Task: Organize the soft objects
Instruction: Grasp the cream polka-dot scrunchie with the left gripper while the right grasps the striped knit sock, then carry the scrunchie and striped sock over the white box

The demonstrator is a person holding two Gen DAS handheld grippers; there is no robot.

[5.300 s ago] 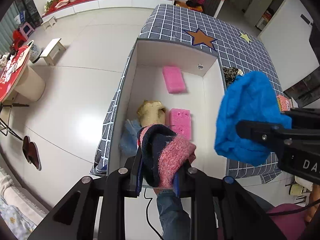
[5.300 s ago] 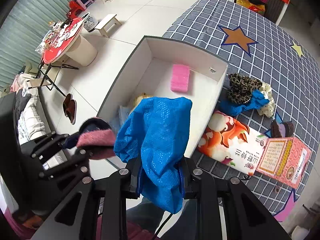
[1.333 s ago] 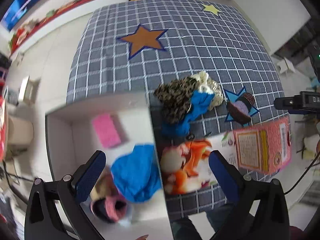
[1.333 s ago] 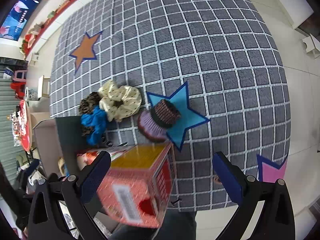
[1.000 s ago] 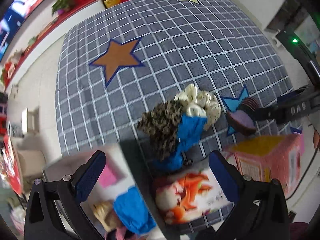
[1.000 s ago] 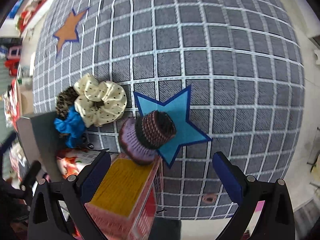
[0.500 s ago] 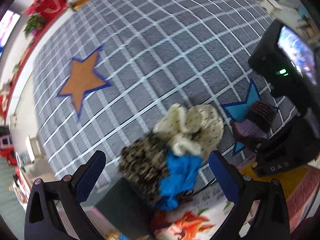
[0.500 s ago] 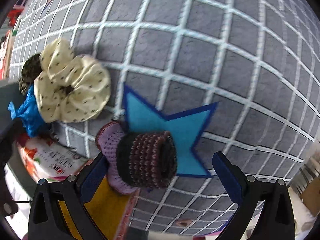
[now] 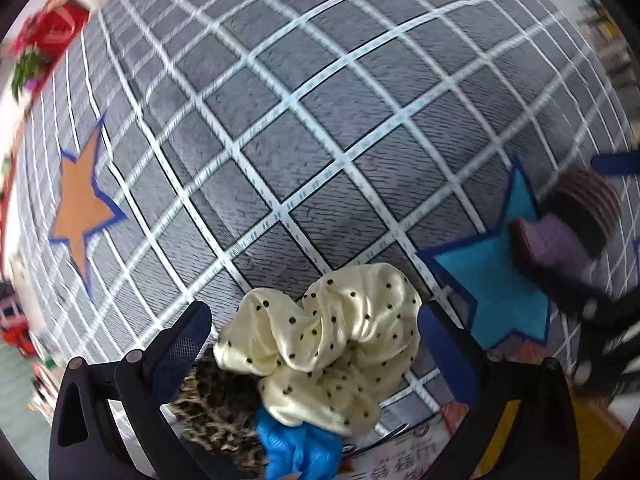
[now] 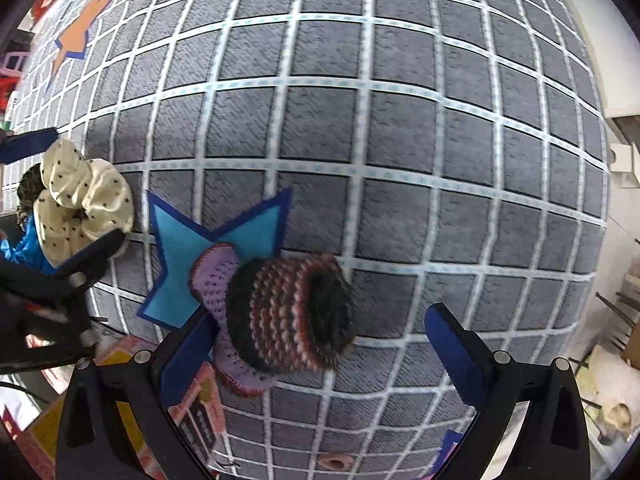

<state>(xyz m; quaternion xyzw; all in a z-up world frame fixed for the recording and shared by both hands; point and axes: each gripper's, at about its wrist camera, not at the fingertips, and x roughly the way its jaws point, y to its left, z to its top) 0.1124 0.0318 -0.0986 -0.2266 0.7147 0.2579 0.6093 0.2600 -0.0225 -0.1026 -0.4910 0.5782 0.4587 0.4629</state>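
A cream polka-dot scrunchie (image 9: 324, 356) lies on the grey checked cloth, right between the spread fingers of my left gripper (image 9: 314, 336), which is open. Under it sit a leopard-print scrunchie (image 9: 218, 412) and a blue one (image 9: 296, 450). A rolled striped knit sock (image 10: 276, 316) with a purple cuff rests on a blue star patch (image 10: 188, 248); my right gripper (image 10: 320, 340) is open around it, the left finger close to the cuff. That sock (image 9: 568, 224) also shows at the right of the left wrist view. The cream scrunchie (image 10: 80, 204) is at the left in the right wrist view.
A pink-and-yellow carton (image 10: 120, 408) lies just left of the right gripper, beside the sock. A printed tissue pack (image 9: 396, 464) lies below the scrunchies. An orange star patch (image 9: 80, 208) marks the cloth far left. The table edge (image 10: 592, 272) curves away at the right.
Both grippers, earlier shut on a sock and a blue cloth above the white box, are now open. Over the last second they dropped close to the cloth, left over the scrunchies, right over the sock.
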